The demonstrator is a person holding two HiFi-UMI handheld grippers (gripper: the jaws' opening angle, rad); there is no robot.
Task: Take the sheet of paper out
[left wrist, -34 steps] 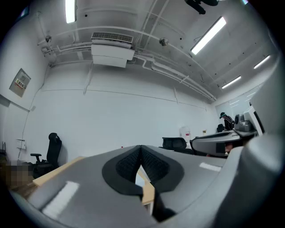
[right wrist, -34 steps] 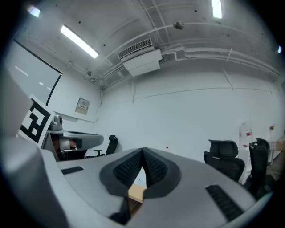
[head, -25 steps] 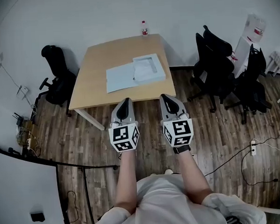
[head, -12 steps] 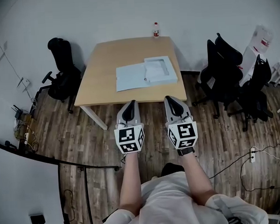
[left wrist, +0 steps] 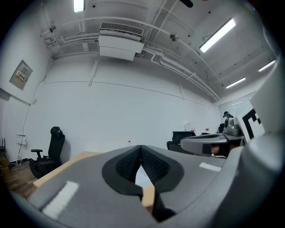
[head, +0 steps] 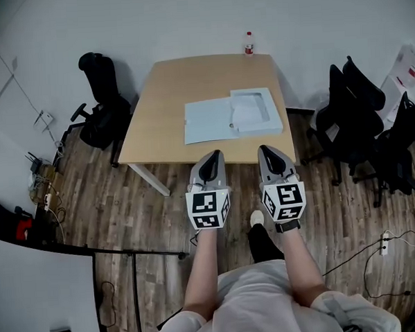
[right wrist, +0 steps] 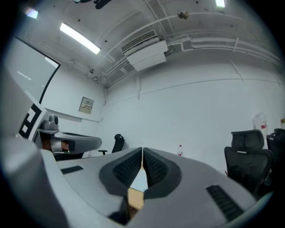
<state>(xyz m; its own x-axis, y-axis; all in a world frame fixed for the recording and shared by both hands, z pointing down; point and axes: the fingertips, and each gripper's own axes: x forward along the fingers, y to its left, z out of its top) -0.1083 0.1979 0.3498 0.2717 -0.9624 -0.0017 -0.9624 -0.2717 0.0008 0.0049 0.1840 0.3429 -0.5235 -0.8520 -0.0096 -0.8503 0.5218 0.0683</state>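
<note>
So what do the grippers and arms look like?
Both alike: left gripper and right gripper have grey tapered shells, black ribbed pads, and a white cube with black square markers at the rear. Short white sleeves; dark band on right wrist.

Chairs [head: 101,105] flank the table [head: 170,108]; near edge open.

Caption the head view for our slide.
Person facing a wooden table, left tool and right tool shut and empty, open pale-blue folder with paper ahead, untouched.
</note>
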